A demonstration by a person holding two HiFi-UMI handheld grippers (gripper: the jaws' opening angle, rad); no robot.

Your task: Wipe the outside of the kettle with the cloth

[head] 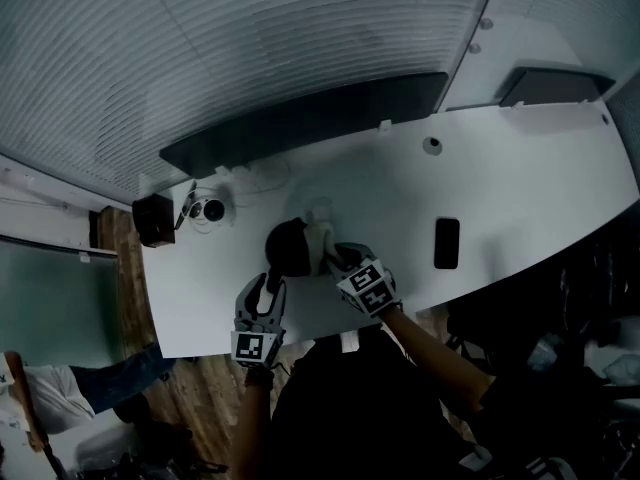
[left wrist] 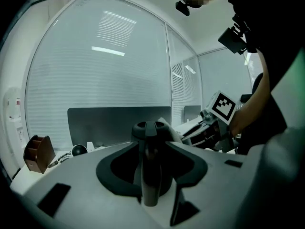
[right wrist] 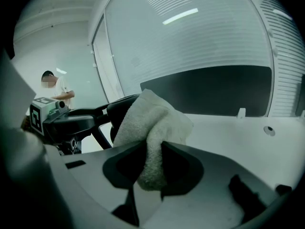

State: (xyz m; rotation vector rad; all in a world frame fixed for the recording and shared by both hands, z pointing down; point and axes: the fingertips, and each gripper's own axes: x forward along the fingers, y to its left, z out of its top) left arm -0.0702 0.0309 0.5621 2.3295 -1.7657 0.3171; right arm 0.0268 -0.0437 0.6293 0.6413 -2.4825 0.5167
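Note:
A black kettle (head: 287, 249) stands on the white table (head: 520, 178). In the left gripper view its handle (left wrist: 150, 175) rises upright between the jaws, under the lid knob (left wrist: 149, 128). My left gripper (head: 270, 290) (left wrist: 151, 150) is open, with dark gaps on both sides of the handle. My right gripper (head: 338, 260) (right wrist: 152, 152) is shut on a white terry cloth (right wrist: 153, 120) (head: 322, 236). The cloth's bunched end lies against the kettle's side (right wrist: 120, 112). The kettle's lower body is hidden behind the jaws.
A black phone (head: 447, 243) lies right of the grippers. A dark box (head: 153, 220) and a round black device (head: 212, 209) sit at the table's left end. A dark panel (head: 300, 120) lines the far edge. A person (head: 45, 388) stands off to the left.

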